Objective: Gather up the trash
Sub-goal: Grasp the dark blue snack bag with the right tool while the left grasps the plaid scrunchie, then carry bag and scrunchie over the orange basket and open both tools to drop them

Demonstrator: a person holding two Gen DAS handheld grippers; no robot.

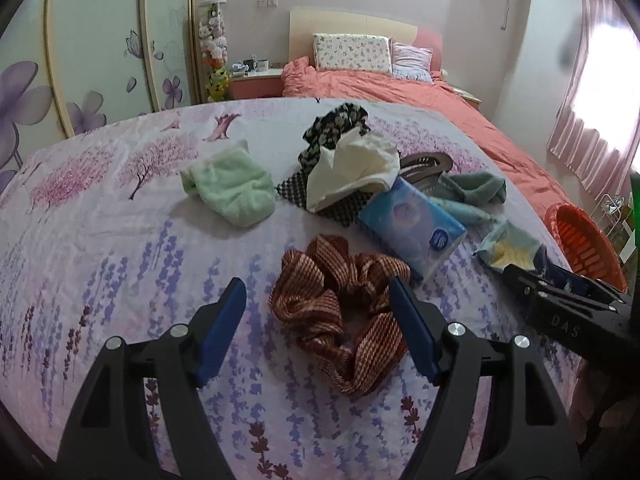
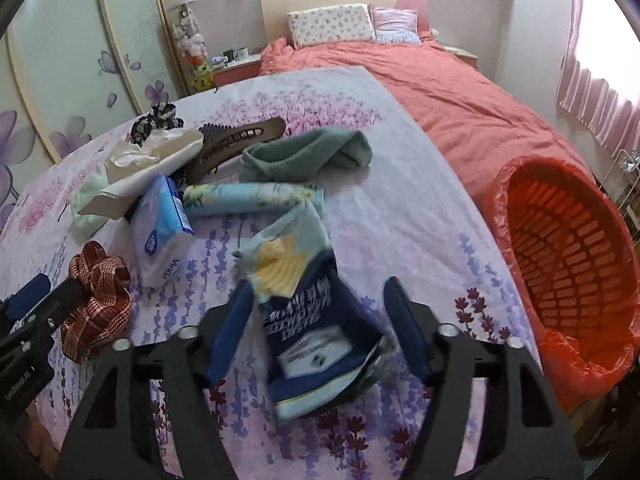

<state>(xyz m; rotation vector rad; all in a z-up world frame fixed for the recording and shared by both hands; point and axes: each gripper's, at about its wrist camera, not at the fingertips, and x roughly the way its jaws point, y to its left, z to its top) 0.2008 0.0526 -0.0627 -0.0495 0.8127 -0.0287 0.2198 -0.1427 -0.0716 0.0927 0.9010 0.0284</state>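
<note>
A floral-clothed tabletop [image 2: 400,216] fronts a coral bed [image 2: 440,92]. "Vinda" tissue pack [image 2: 160,236]. Left gripper [image 1: 318,304] gapes empty; right gripper [image 2: 320,304] straddles a snack bag [image 2: 320,336], pads apart.

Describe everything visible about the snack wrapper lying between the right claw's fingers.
The snack wrapper is a crumpled, torn-open foil packet, dark blue with white lettering and a white label, its far end pale blue with a yellow picture. It lies flat on the lavender-print bedsheet, between the fingers of the right claw, whose left pad appears to touch its edge; the right pad stands clear.
</note>
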